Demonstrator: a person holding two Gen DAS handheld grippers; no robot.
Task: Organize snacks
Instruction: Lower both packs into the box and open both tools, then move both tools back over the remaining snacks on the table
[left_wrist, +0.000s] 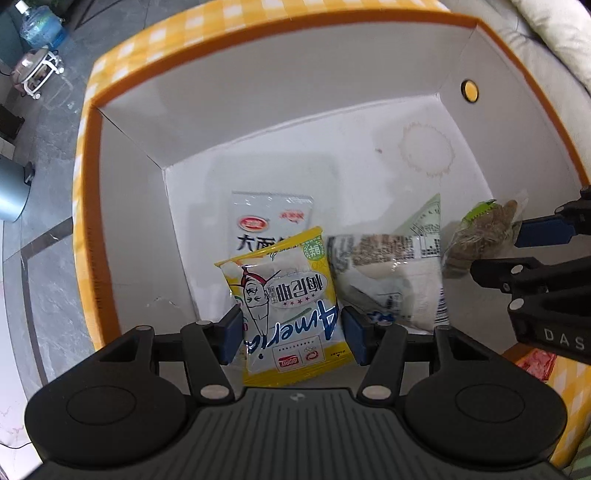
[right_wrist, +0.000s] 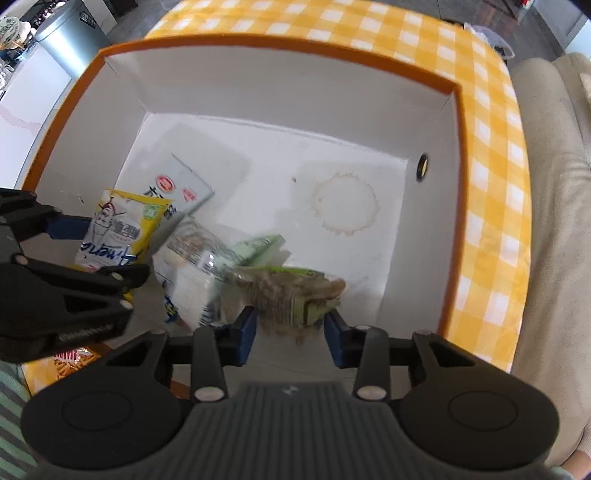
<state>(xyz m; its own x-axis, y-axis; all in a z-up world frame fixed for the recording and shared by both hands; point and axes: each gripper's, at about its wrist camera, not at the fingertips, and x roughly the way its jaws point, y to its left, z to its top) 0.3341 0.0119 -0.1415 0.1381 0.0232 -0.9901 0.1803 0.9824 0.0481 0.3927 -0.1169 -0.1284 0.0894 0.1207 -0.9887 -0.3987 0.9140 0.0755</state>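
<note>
- Left wrist view: left gripper (left_wrist: 291, 332) points down into an orange-rimmed box (left_wrist: 258, 110) with white walls, its blue pads pinching a yellow-and-white snack packet (left_wrist: 284, 295) by both side edges.
- Behind that packet, farther in, a white snack packet with red logos (left_wrist: 271, 218) lies flat on the box floor, partly covered by the yellow one.
- Just right of the yellow packet lies a clear-and-white packet with printed text (left_wrist: 391, 277), with a pale green packet corner (left_wrist: 428, 218) showing beyond it.
- At the right edge the right gripper (left_wrist: 491, 247) reaches in holding a clear wrapper of brown snack with a green strip (left_wrist: 480, 236).
- A brownish ring stain (left_wrist: 426, 149) marks the floor in the far right part, and a round hole (left_wrist: 470, 91) pierces the right wall.
- Right wrist view: right gripper (right_wrist: 290, 326) also points down into the box (right_wrist: 258, 74); the brown snack wrapper (right_wrist: 291, 291) sits between its blue pads, blurred, and gripped at its near end.
- To its left lie the clear-and-white packet (right_wrist: 192, 280) and the pale green packet (right_wrist: 258, 247), overlapping.
- Farther left, the left gripper (right_wrist: 103, 247) holds the yellow packet (right_wrist: 122, 229) upright near the left wall, the red-logo packet (right_wrist: 184, 184) behind it.
- The ring stain (right_wrist: 345, 206) is on bare floor, far right.
- The box stands on a yellow checked cloth (right_wrist: 491, 147).
</note>
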